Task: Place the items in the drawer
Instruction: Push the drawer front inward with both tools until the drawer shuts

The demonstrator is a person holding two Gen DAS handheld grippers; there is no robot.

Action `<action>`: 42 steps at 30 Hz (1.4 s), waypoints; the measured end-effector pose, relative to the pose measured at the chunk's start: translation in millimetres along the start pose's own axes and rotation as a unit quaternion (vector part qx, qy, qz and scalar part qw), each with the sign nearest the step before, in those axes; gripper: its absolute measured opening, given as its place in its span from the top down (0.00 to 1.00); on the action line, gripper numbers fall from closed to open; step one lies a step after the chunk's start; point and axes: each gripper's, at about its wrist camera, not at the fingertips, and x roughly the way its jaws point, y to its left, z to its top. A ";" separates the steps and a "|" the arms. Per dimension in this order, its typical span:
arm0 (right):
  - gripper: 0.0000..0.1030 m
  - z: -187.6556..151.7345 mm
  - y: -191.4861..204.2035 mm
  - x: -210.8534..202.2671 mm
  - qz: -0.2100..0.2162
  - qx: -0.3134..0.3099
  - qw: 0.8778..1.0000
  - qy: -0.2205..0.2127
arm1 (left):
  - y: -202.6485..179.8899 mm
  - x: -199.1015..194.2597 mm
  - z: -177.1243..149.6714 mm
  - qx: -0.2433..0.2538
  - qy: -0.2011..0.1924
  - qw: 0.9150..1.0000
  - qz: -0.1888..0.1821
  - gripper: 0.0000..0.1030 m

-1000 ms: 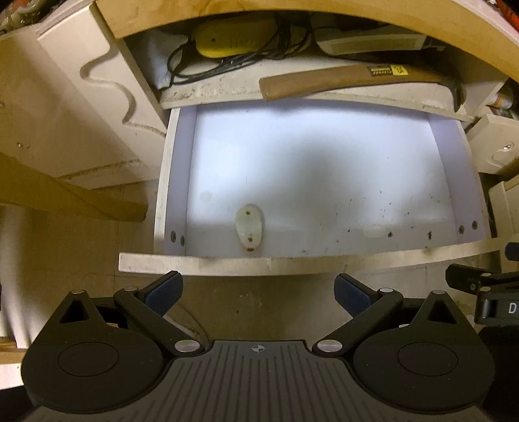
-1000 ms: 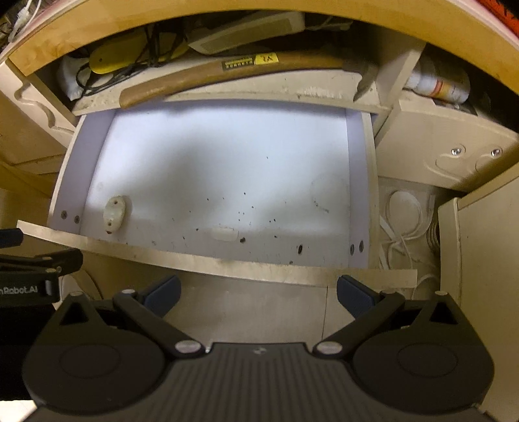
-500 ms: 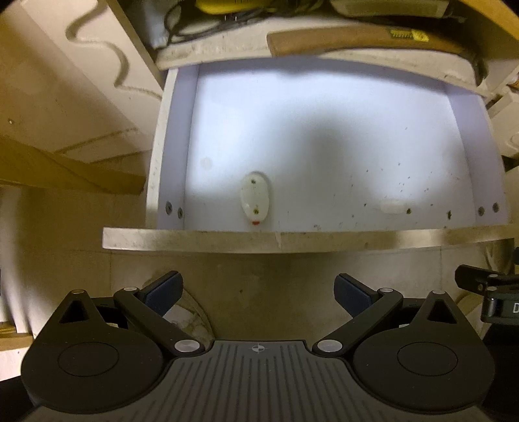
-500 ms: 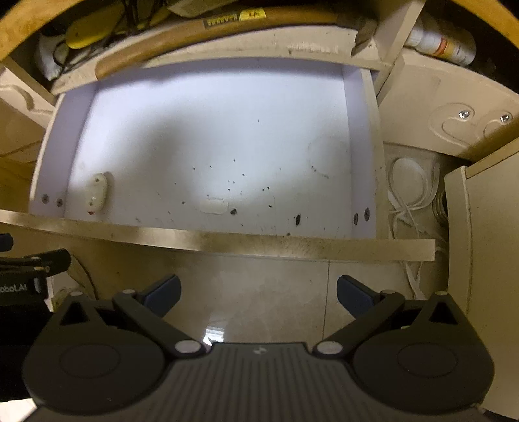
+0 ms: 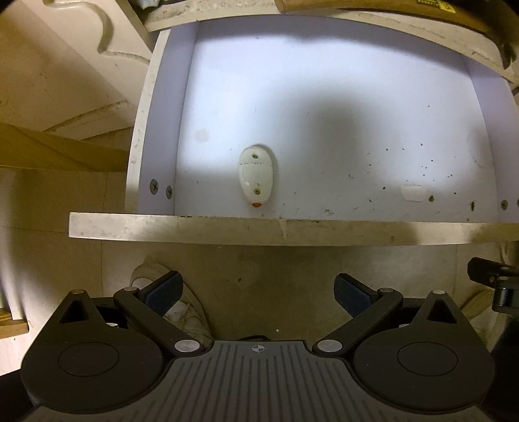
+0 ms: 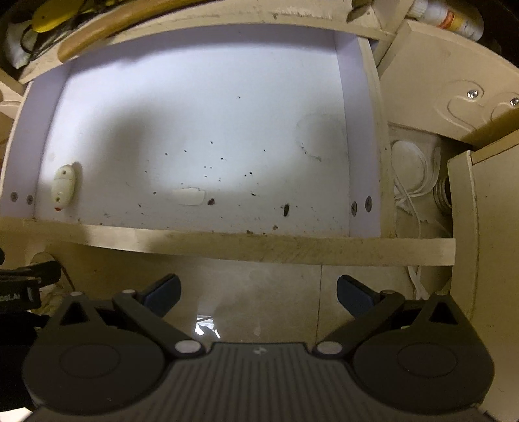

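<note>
An open white drawer fills both views; its cream front panel faces me. Its floor is speckled with dark specks and holds a small white oval fitting screwed down at the front left, also in the right wrist view. A small white patch lies near the front middle. My left gripper is open and empty, over the tiled floor in front of the drawer. My right gripper is open and empty, also in front of the drawer.
A shelf above the drawer carries a wooden hammer handle and a yellow tool with black cable. A bottle stands at upper right. White cord lies right of the drawer beside a cabinet panel.
Both cameras have tilted down and moved closer to the drawer; the shelf above has slid toward the top edge. Both grippers stay open and empty.
</note>
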 end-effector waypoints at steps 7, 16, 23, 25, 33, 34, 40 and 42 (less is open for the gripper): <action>0.00 8.6 -3.5 2.9 0.003 0.015 1.000 -0.009 | 1.9 1.6 9.8 0.001 -0.027 0.999 0.022 0.00; 0.00 9.2 -1.5 0.4 -0.004 0.010 0.999 -0.032 | 3.3 1.8 15.9 -0.003 -0.033 0.999 0.017 0.01; 0.00 12.0 1.3 -3.1 -0.010 0.010 0.998 -0.059 | 8.2 0.1 18.7 -0.016 -0.061 0.998 0.009 0.01; 0.00 14.0 2.1 -4.0 -0.010 0.010 0.998 -0.068 | 11.0 -0.6 20.0 -0.024 -0.068 0.997 0.005 0.01; 0.00 22.7 3.1 -9.2 -0.016 0.009 0.995 -0.103 | 14.0 -3.9 24.2 -0.030 -0.104 0.994 -0.003 0.01; 0.00 23.3 3.3 -9.8 -0.018 0.008 0.994 -0.109 | 14.5 -4.0 23.6 -0.031 -0.109 0.994 -0.004 0.01; 0.00 26.2 2.2 -11.7 -0.019 0.008 0.990 -0.137 | 12.7 -3.4 32.9 -0.032 -0.131 0.991 -0.005 0.01; 0.00 28.4 1.5 -11.1 -0.020 0.008 0.989 -0.146 | 12.2 -3.8 35.3 -0.027 -0.139 0.990 -0.003 0.01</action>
